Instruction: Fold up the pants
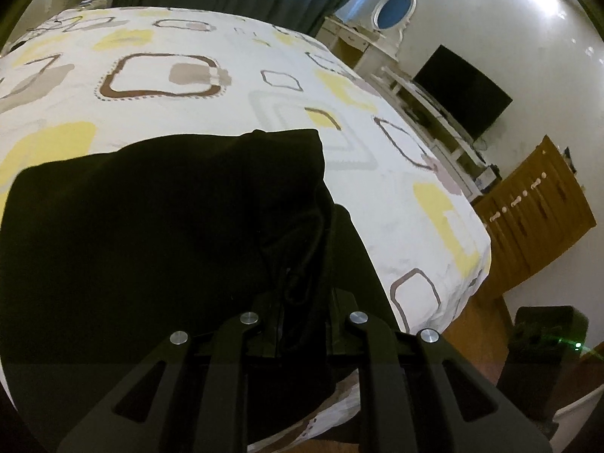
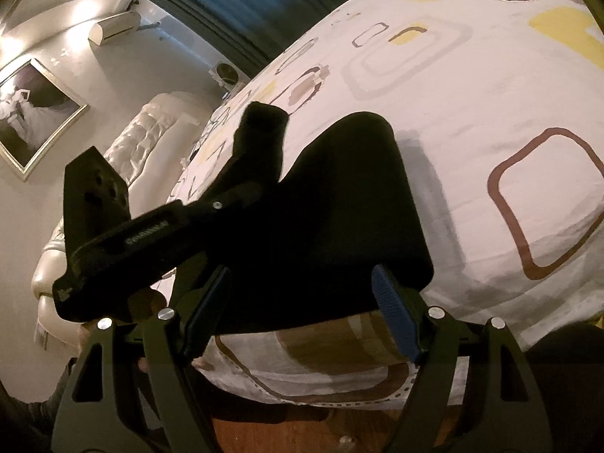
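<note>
Left gripper (image 1: 302, 294) is clamped on a bunched edge of black pants (image 1: 158, 219) over the bed (image 1: 396, 143); right gripper (image 2: 302, 309) stands wide open, holding nothing.

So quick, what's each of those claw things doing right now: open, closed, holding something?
Left gripper: closed on a bunch of the black pants.
Right gripper: open, holding nothing; its blue pads stand apart at the pants' near edge.

Both grippers are black linkage frames with triangular cut-outs and round silver pivot screws. The right gripper (image 2: 302, 317) carries ribbed blue pads on its fingers (image 2: 394, 313); the left gripper (image 1: 302, 302) shows black throughout, its pads hidden. Its body bears white lettering, seemingly a brand name, too blurred to read
</note>
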A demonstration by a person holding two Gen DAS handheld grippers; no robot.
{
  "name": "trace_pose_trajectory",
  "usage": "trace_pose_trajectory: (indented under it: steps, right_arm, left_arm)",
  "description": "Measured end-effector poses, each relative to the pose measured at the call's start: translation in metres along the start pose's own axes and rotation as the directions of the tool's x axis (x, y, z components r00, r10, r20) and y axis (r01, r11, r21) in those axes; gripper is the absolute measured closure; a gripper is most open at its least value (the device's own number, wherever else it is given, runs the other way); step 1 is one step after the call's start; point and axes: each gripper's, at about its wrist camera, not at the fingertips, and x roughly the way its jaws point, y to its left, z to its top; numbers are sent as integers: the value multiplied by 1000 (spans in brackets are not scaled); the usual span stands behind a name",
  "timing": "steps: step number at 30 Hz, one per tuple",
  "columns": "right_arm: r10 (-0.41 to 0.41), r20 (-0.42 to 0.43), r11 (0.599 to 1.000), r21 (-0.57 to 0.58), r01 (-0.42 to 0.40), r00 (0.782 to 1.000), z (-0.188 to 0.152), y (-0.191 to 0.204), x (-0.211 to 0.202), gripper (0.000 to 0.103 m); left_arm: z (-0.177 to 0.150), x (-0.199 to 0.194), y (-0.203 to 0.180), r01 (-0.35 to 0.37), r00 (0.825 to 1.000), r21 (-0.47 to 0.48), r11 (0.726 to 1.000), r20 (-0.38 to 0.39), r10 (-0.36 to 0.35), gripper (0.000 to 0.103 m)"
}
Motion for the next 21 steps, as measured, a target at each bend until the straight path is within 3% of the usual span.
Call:
trace_pose_trajectory:
  steps: [13, 21]
  right_arm:
    - [-3, 11, 1000, 28, 3, 1000, 4, -7, -3, 26]
    - [12, 43, 999, 48, -14, 999, 7, -6, -15, 26]
  left_arm:
    - [-11, 28, -14, -29, 999, 36, 999, -38, 30, 88]
    - [-10, 23, -21, -22, 1000, 74, 997, -8, 23, 88]
